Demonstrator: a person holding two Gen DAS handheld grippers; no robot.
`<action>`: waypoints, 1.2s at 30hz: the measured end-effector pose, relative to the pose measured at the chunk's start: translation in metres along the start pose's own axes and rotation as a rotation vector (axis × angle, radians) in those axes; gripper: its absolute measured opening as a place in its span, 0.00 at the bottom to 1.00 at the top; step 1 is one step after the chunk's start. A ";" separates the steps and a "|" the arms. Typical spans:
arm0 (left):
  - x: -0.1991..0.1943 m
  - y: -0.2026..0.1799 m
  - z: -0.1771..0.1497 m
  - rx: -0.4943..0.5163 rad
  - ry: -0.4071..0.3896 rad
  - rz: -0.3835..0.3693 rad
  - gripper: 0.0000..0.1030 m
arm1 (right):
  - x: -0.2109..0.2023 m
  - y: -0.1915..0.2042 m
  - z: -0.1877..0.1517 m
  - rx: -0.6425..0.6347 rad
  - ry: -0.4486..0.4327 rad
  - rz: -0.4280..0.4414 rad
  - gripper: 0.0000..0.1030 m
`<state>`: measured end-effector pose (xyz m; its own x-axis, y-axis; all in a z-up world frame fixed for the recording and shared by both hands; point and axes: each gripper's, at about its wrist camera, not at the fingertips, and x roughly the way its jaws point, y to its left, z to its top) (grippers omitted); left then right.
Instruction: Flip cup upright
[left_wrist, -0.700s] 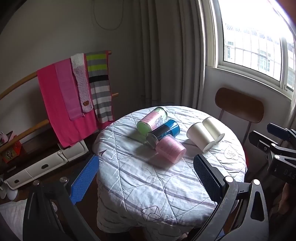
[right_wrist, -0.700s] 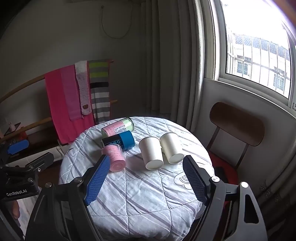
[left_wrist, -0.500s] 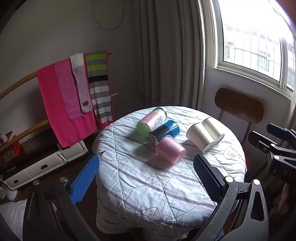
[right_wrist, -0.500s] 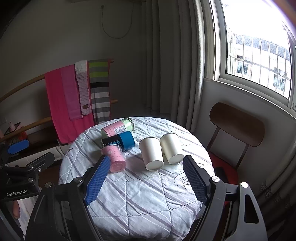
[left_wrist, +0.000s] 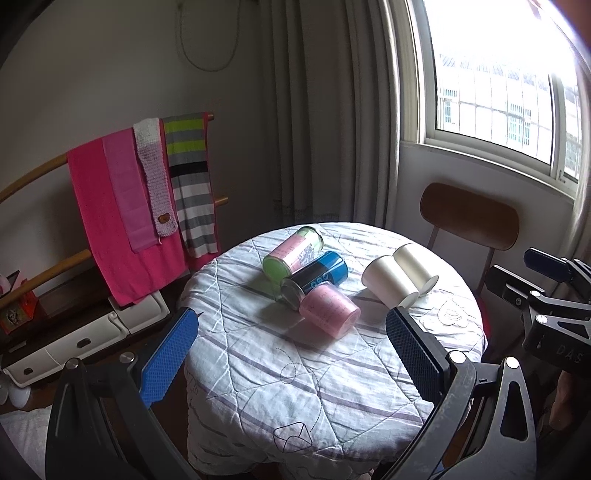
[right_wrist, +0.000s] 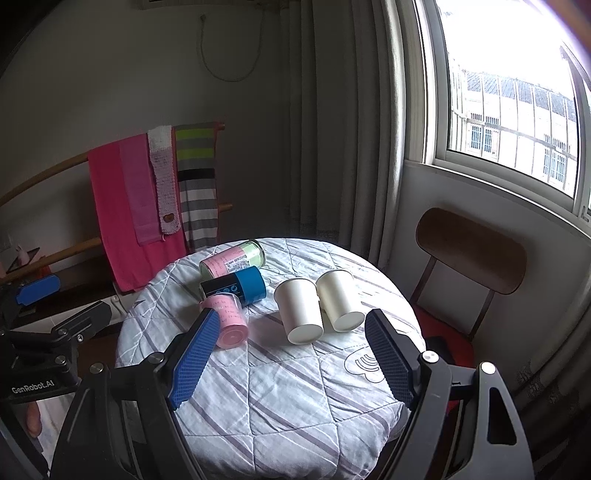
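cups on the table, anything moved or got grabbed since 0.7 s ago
Nothing visibly changed. The pink cup, blue cup, green-and-pink cup and two white cups lie on their sides on the table in the same places. The left gripper and right gripper are open, empty and short of the cups, as before.

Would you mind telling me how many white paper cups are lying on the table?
2. Both lie on their sides, side by side, on the table's right half: the left white cup nearer the blue can, the right white cup toward the chair. None seems hidden.
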<state>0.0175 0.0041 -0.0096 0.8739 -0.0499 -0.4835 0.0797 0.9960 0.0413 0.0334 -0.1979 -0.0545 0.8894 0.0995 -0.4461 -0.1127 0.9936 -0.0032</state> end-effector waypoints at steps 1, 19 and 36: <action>-0.003 -0.001 -0.001 0.001 -0.015 -0.003 1.00 | -0.002 0.000 -0.001 -0.003 -0.013 0.001 0.80; -0.005 -0.009 -0.006 -0.028 -0.104 0.011 1.00 | -0.021 -0.001 -0.009 -0.021 -0.269 -0.013 0.80; -0.003 -0.013 -0.008 -0.016 -0.094 -0.012 1.00 | -0.021 -0.005 -0.019 0.011 -0.258 0.014 0.80</action>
<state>0.0097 -0.0076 -0.0155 0.9141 -0.0677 -0.3997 0.0835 0.9963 0.0222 0.0066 -0.2062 -0.0621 0.9715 0.1222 -0.2029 -0.1224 0.9924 0.0121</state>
